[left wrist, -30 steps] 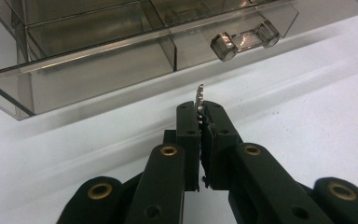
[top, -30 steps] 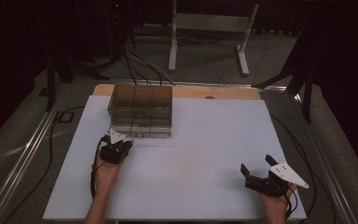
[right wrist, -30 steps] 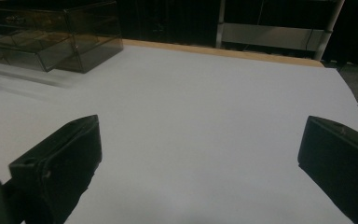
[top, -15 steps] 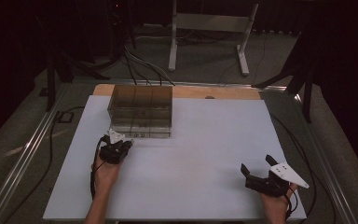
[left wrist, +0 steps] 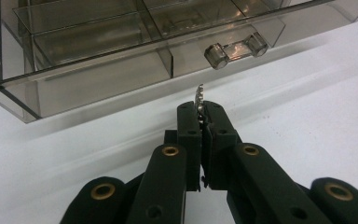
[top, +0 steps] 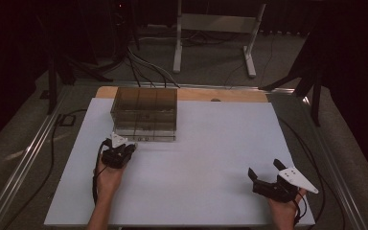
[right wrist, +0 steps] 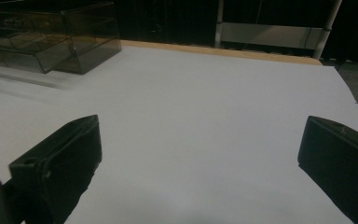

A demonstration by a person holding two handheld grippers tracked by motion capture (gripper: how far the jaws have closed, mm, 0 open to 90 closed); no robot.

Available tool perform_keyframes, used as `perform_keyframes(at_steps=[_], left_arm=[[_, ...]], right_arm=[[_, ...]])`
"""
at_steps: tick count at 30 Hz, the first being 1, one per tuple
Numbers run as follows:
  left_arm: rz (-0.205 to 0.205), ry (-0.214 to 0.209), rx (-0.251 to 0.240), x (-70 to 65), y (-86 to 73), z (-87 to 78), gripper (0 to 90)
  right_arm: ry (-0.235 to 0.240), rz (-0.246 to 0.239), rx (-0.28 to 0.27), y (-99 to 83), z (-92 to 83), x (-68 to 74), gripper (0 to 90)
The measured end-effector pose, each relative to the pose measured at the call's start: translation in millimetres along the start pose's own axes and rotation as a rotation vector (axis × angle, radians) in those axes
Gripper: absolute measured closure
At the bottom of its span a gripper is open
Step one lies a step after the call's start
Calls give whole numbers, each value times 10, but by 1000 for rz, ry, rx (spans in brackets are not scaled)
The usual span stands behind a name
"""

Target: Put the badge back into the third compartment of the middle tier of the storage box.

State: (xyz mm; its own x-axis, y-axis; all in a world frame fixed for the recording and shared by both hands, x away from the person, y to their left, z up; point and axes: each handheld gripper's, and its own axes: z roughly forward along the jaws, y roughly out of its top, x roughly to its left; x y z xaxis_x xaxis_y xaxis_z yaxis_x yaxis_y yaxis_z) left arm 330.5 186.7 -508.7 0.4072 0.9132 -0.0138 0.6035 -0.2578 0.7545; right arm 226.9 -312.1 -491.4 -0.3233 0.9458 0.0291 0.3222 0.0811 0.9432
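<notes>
A smoky clear plastic drawer box (top: 145, 115) stands at the back left of the white table. In the left gripper view its lowest drawer front and clear handle (left wrist: 235, 49) lie just ahead of my jaws. My left gripper (top: 128, 148) (left wrist: 200, 111) sits a short way in front of the box, shut on a small jagged silver metal piece (left wrist: 199, 95) that sticks out above the tips. At the front right of the table my right gripper (top: 264, 169) (right wrist: 200, 158) rests open with nothing between its jaws.
The white table top (top: 211, 143) ends in a wooden strip (top: 230, 95) at the back. Metal rails run along both sides, with cables (top: 57, 143) on the left. A metal stand (top: 215, 28) is on the floor behind.
</notes>
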Motion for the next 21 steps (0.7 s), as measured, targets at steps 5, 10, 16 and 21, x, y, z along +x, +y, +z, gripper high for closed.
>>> perform_keyframes(at_steps=[5,10,16,21], left_arm=[[-2,-4,-8,0,11,-26,882],[-8,-14,-20,6,16,-56,882],[-3,-17,-42,4,67,-124,882],[0,-21,-59,-2,114,-180,882]], right_arm=[[0,1,-2,0,-1,-2,0],[1,1,-2,-1,0,-3,0],[2,1,0,-3,3,-3,0],[3,1,2,-3,5,-1,0]])
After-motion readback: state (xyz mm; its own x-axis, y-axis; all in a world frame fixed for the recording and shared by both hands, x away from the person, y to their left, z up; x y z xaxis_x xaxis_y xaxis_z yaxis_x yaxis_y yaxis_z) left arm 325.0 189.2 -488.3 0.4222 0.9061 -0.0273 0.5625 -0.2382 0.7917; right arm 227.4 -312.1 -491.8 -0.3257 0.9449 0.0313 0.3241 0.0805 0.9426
